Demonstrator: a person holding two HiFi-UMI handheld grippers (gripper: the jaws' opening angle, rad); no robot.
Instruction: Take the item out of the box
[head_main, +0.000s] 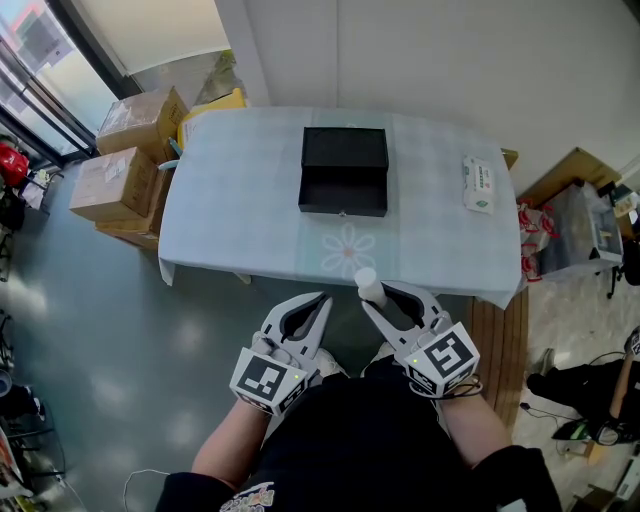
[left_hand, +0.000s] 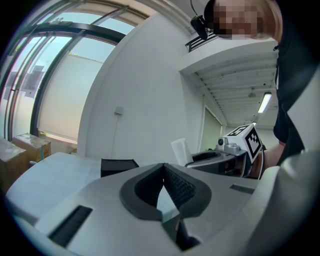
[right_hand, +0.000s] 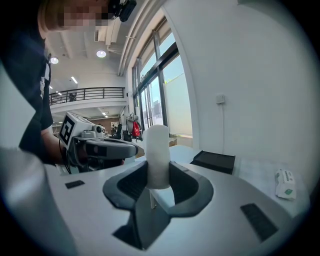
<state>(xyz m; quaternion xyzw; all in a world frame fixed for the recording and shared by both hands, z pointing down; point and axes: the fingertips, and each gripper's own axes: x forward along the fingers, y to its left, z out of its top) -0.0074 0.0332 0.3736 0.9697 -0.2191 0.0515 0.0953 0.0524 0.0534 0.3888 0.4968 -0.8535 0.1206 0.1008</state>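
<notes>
The right gripper (head_main: 385, 292), light grey with dark padded jaws, is clamped on a small white upright cylinder (head_main: 368, 287). In the right gripper view the jaws press on the cylinder's (right_hand: 158, 155) lower part from both sides, and its rounded top stands clear above them. This gripper is held close to the person's body, just short of the table's near edge, so the cylinder is out of the box and well apart from it.

Just beside it, the left gripper (head_main: 322, 299) is held at about the same height. Its jaws are closed together tip to tip with nothing between them, as the left gripper view shows (left_hand: 163, 167). That view also shows the cylinder (left_hand: 180, 150) sticking up from the right gripper (left_hand: 225, 155) alongside.

Beyond both grippers stands a table covered with a pale blue checked cloth (head_main: 230, 200), which has a white flower motif (head_main: 348, 248) near its front edge. Behind the flower, around the middle of the table, lies an open black rectangular box (head_main: 344, 170), its two halves flat, one behind the other. Towards the table's right end lies a white and green flat packet (head_main: 479, 184), well apart from the box. On the grey floor by the table's left end are stacked brown cardboard cartons (head_main: 120, 170).
</notes>
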